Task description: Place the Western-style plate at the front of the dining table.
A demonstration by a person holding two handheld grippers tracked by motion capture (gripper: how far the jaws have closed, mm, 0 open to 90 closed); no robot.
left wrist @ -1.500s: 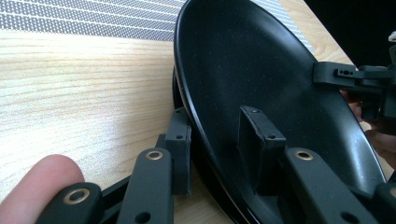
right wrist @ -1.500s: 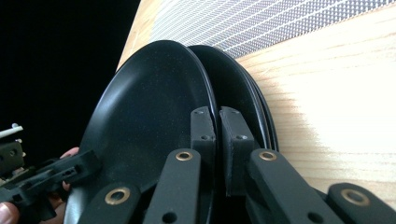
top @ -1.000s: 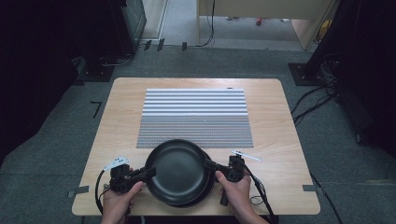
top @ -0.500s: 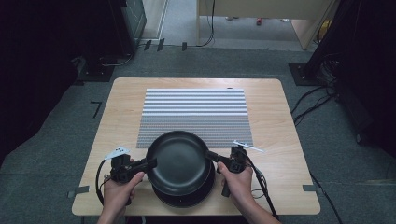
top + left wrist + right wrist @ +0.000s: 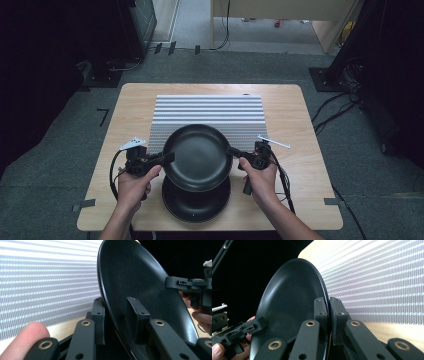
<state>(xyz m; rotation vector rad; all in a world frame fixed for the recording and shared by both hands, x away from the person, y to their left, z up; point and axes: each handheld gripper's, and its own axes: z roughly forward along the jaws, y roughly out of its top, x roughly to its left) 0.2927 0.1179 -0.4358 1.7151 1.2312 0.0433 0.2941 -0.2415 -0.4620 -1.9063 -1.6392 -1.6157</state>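
Left gripper [image 5: 167,157]: jaws clamped on the left rim of the upper black plate [image 5: 197,157]; one jaw on the inner face, one behind, seen close in the left gripper view [image 5: 116,322]. Held in the person's left hand [image 5: 134,184].

Right gripper [image 5: 235,154]: jaws pinched on the opposite rim of the same plate, seen in the right gripper view [image 5: 328,320]. Held in the right hand [image 5: 261,182].

Upper black plate: raised off the table [image 5: 300,130] between both grippers, over the near middle.

Lower black plate [image 5: 196,205]: flat on the table by the near edge, partly under the upper one.

Striped mat [image 5: 207,112]: centre of the table, toward the far edge.
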